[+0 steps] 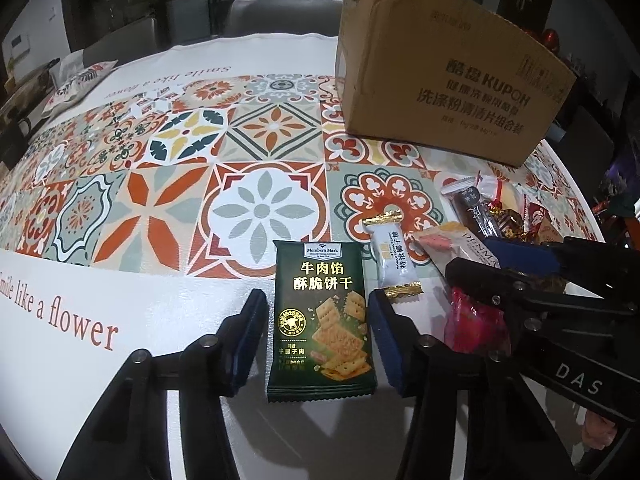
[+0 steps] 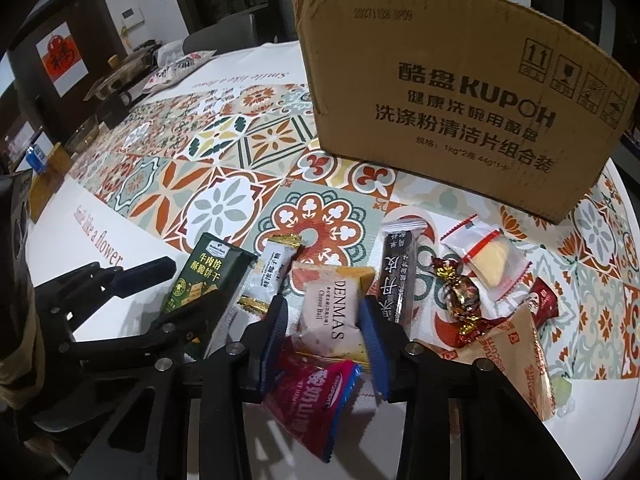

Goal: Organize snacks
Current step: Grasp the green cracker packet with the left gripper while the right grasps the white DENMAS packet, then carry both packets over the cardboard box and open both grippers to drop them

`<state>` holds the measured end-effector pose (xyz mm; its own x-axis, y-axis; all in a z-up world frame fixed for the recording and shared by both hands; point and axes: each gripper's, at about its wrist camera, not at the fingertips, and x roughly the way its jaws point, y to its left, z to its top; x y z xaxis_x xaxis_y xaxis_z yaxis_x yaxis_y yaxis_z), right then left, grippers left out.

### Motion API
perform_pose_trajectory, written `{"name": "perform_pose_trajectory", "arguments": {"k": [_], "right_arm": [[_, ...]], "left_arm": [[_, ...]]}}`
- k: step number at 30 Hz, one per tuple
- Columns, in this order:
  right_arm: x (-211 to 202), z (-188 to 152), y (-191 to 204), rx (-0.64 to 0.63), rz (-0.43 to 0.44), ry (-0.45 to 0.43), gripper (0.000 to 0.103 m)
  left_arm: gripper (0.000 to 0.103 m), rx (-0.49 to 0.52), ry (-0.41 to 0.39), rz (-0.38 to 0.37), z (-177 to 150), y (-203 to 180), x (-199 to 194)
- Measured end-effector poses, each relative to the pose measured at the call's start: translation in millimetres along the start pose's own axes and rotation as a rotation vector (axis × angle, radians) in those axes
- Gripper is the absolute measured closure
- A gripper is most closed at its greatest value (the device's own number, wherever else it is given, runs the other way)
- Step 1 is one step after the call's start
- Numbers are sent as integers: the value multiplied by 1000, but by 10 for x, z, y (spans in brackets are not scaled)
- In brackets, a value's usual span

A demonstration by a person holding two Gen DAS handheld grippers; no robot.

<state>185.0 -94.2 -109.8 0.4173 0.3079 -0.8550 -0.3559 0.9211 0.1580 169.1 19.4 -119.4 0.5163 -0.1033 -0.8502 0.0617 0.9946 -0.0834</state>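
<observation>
Left wrist view: my left hand-held gripper [image 1: 318,338] straddles the green cracker packet [image 1: 322,322] on the table [image 1: 120,280], wide open, holding nothing. My right hand-held gripper [image 2: 324,334] brackets the cheese packet [image 2: 330,314], jaws apart; closing could snag overlapping wrappers.

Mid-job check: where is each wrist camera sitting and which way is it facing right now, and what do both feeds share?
Left wrist: low over the table's near edge, looking forward along the open left gripper, which straddles the dark green Member's Mark cracker packet; the right gripper enters at right.
Right wrist: just right of it, facing the same way, its open fingers either side of the pale pink DENMAS cheese-ball packet; the left gripper shows at left.
Shared: the green packet, the brown KUPOH cardboard box, and the patterned tile tablecloth.
</observation>
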Motion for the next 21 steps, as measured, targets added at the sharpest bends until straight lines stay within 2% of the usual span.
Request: {"name": "perform_pose_trajectory", "arguments": {"k": [6, 13, 21], "right_arm": [[66, 15, -15, 12, 12, 16, 68], [34, -9, 15, -1, -3, -17, 71], [-156, -28, 19, 16, -1, -74, 71]], "left_arm": [[58, 1, 3, 6, 2, -7, 23], [60, -7, -4, -8, 6, 28, 5], [60, 9, -63, -17, 32, 12, -259]]}}
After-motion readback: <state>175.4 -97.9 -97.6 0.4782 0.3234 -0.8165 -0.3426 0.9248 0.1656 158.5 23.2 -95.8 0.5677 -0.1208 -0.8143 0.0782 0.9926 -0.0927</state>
